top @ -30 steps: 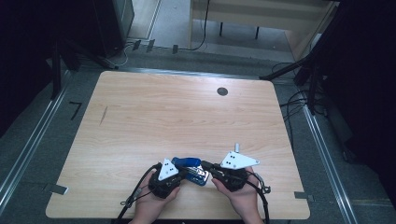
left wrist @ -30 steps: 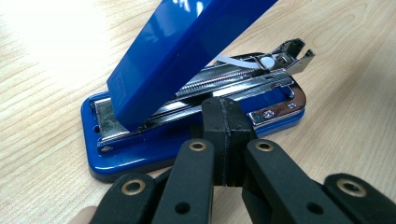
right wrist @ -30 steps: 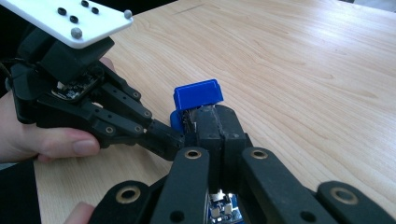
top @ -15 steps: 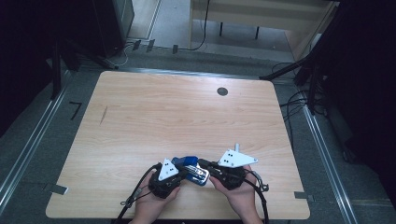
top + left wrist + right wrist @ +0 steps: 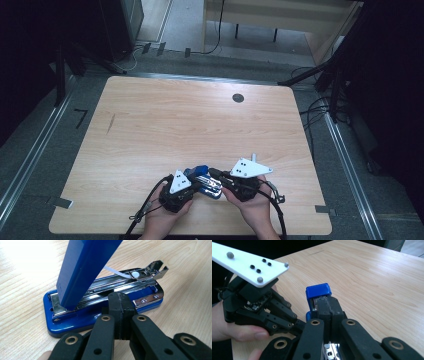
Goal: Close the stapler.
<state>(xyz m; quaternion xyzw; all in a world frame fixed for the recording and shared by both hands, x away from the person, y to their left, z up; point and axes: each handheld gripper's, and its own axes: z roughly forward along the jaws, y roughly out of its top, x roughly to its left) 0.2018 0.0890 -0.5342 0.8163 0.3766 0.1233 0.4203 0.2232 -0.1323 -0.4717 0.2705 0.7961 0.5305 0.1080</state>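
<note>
A blue stapler point(image 5: 202, 179) lies near the table's front edge, swung open. Its blue top arm point(image 5: 82, 272) stands up from the base point(image 5: 75, 322), and the metal staple channel point(image 5: 117, 283) lies bare along it. My left gripper point(image 5: 120, 301) is shut with nothing between its jaws, and its tip rests against the side of the base. My right gripper point(image 5: 328, 306) is also shut, its tip right behind the raised blue arm point(image 5: 318, 292). In the high view the left gripper point(image 5: 189, 186) and right gripper point(image 5: 216, 178) meet at the stapler from either side.
The wooden table point(image 5: 200, 125) has a round black cable hole point(image 5: 238, 98) at the far right. Metal rails and cables run along the floor on both sides. The left gripper's white plate point(image 5: 249, 262) and the hand holding it sit close by in the right gripper view.
The right gripper has edged slightly left toward the stapler. The left gripper and the stapler have stayed put.
</note>
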